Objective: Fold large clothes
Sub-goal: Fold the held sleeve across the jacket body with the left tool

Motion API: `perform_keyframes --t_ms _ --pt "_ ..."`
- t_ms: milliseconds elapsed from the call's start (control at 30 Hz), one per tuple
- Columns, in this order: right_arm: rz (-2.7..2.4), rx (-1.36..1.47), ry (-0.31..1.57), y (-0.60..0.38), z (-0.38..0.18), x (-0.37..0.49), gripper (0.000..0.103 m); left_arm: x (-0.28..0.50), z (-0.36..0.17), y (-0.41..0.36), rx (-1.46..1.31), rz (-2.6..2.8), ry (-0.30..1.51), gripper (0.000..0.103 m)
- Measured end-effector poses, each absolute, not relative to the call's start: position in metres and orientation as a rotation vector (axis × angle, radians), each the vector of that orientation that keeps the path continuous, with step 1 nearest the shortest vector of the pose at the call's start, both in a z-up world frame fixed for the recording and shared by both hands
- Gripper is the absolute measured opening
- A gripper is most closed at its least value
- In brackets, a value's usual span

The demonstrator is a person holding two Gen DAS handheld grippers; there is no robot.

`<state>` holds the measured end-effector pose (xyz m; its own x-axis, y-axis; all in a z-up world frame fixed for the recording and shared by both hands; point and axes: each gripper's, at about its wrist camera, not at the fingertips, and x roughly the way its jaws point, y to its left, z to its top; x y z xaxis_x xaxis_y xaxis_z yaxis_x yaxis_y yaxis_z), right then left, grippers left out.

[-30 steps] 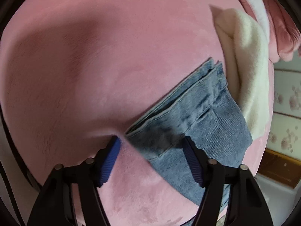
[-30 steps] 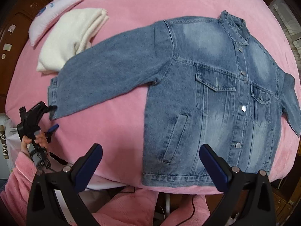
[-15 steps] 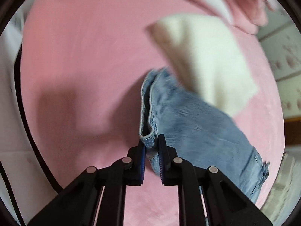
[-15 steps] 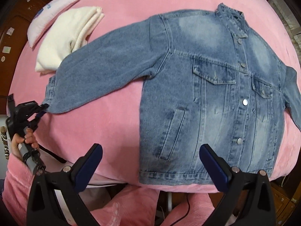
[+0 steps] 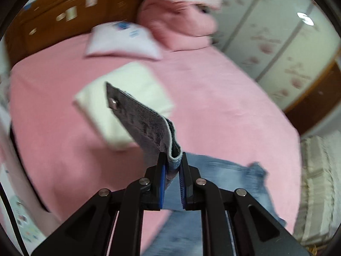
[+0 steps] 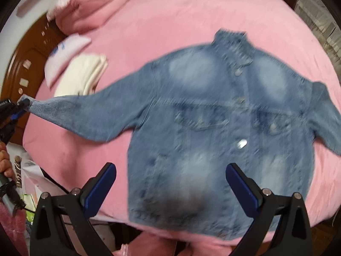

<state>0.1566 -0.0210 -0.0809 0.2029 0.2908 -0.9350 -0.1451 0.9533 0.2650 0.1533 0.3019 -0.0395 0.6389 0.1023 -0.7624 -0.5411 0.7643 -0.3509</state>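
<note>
One cuff button [image 5: 113, 104], left view only.

Motion blur smears the denim jacket [image 6: 213, 128] across the right wrist view, softening its buttons and pocket flaps, and its far sleeve runs out toward the picture's right edge. The cuff [image 5: 147, 123] pinched in the left gripper [image 5: 172, 170] hides part of the cream folded cloth [image 5: 127, 98] in the left wrist view, while the rest of the sleeve trails off, blurred, behind the gripper's arms. Small pale patches on the wooden headboard [image 5: 64, 19], possibly stickers, are too smeared to make out, as is the printed mark on the pillow [image 5: 121, 40].
</note>
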Motion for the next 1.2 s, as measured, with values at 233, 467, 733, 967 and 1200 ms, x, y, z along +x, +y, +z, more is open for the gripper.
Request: perform_keyframes --t_ms 233,467,733,967,1200 --pt "0.230 0.162 1.186 -0.134 -0.065 0.188 0.103 0.218 -0.024 0.145 -0.479 0.168 0.804 0.009" --pt "0.025 0.291 1.134 -0.235 -0.108 0.196 0.103 0.266 -0.154 0.004 -0.287 0.022 1.062 0.009" --pt "-0.115 0.375 1.227 -0.296 -0.198 0.182 0.103 0.237 -0.313 -0.065 -0.156 -0.148 1.576 0.074" --pt "0.013 0.497 1.285 -0.288 -0.213 0.171 0.103 0.194 -0.291 -0.069 -0.006 -0.224 1.575 0.089" --pt "0.214 0.601 1.353 -0.237 -0.214 0.171 0.090 0.168 -0.266 -0.016 -0.103 -0.079 1.618 0.089"
